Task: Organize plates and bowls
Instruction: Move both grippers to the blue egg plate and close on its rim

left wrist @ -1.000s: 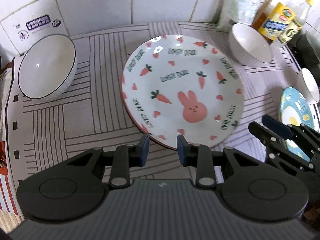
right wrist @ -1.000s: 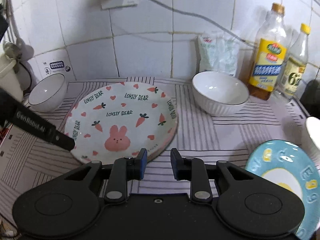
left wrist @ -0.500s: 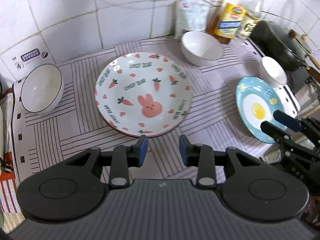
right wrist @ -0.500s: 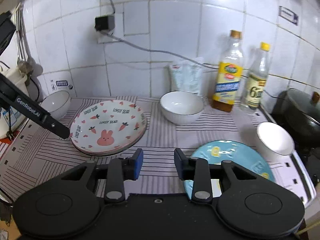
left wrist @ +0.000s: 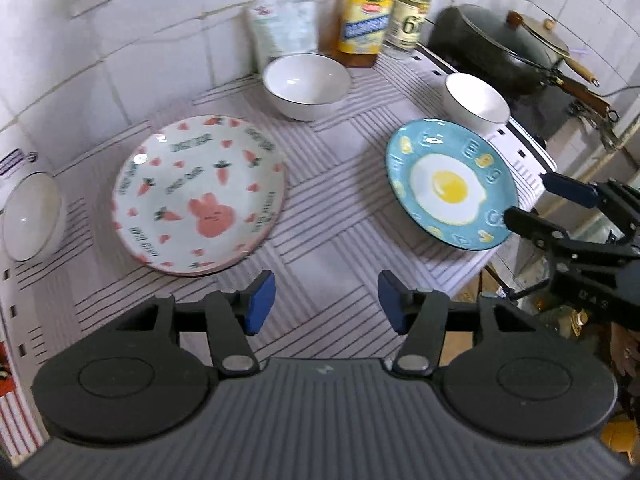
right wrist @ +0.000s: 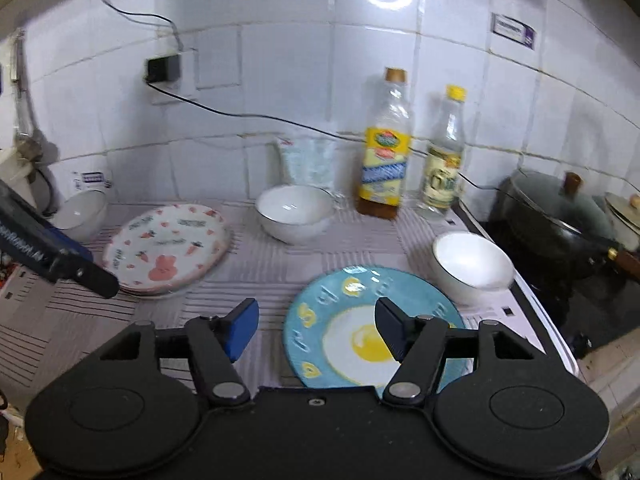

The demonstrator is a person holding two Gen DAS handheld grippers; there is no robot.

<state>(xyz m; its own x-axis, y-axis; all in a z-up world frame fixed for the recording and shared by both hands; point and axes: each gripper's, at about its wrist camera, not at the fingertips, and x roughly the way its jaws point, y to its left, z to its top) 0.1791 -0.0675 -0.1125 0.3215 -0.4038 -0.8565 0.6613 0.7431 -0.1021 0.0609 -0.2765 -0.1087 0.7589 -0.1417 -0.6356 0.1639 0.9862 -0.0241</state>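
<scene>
Striped cloth: grey-and-white lined cover [left wrist: 320,208] spread over the surface, carrying all the dishes.
Tiled wall: white tiles [right wrist: 280,80] behind the surface, with a black plug [right wrist: 162,69] and a cable running along them.
Pot: dark lidded pot [right wrist: 560,216] on the stove at the right end, off the cloth.
Rabbit plate: white plate with pink rabbit, carrots and hearts [left wrist: 200,196], lying flat on the left half of the cloth; a red rim of something shows under its near edge.
Egg plate: blue plate with a fried-egg picture [left wrist: 450,184], flat at the right front edge of the cloth, well apart from the rabbit plate.
Middle bowl: white bowl [left wrist: 306,84] at the back, between the two plates, just in front of a pale packet [left wrist: 284,32].
Right bowl: white bowl [left wrist: 476,100] just behind the egg plate, near the pot.
Left bowl: white bowl [left wrist: 30,216] at the far left edge, beside the rabbit plate.
Bottles: yellow-labelled bottle [right wrist: 386,152] and a clear one with a yellow cap [right wrist: 444,160], upright against the wall.
Left tongs: [left wrist: 326,300] above the cloth in front of the two plates, jaws have just been opening, now about half wide, nothing between them.
Right tongs: [right wrist: 316,328] over the near-left part of the egg plate, jaws have just been opening, now wide apart, gripping nothing; not touching the plate as far as can be seen.
</scene>
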